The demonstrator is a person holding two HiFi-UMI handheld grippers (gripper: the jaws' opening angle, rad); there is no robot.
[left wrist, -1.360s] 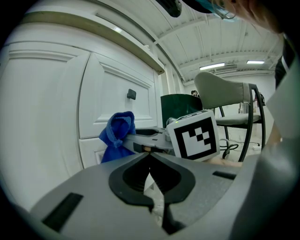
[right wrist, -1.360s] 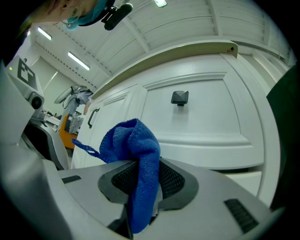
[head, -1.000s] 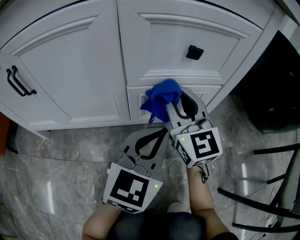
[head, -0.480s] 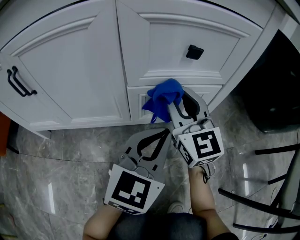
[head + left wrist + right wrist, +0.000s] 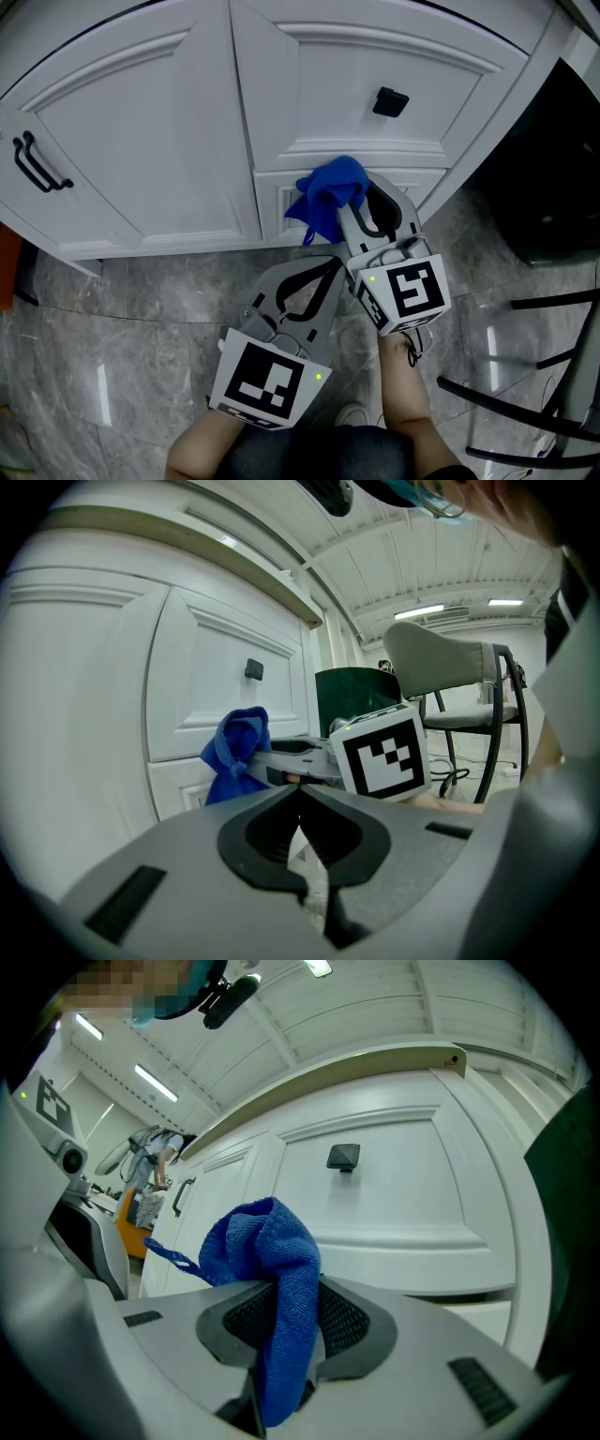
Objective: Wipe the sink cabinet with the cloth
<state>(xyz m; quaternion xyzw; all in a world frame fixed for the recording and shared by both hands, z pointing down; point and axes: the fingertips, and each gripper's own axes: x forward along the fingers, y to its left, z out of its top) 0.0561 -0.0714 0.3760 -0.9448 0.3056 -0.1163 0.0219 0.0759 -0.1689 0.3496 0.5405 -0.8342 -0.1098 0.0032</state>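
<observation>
A blue cloth (image 5: pixel 326 198) is bunched against the low panel of the white sink cabinet (image 5: pixel 187 122), just under the drawer with the square black knob (image 5: pixel 389 102). My right gripper (image 5: pixel 349 217) is shut on the cloth (image 5: pixel 272 1279), which hangs down between its jaws in the right gripper view. My left gripper (image 5: pixel 330 263) is shut with nothing in it, just below and left of the right one, off the cabinet. In the left gripper view the cloth (image 5: pixel 232 754) and the right gripper (image 5: pixel 281 761) show ahead of its closed jaws.
A black bar handle (image 5: pixel 36 164) sits on the left cabinet door. Grey marble floor (image 5: pixel 122 319) lies below. A dark bin (image 5: pixel 553 159) stands at the right, and black chair legs (image 5: pixel 525 394) cross the lower right corner.
The right gripper and the cloth have crept slightly right along the cabinet's low panel. The left gripper has barely moved.
</observation>
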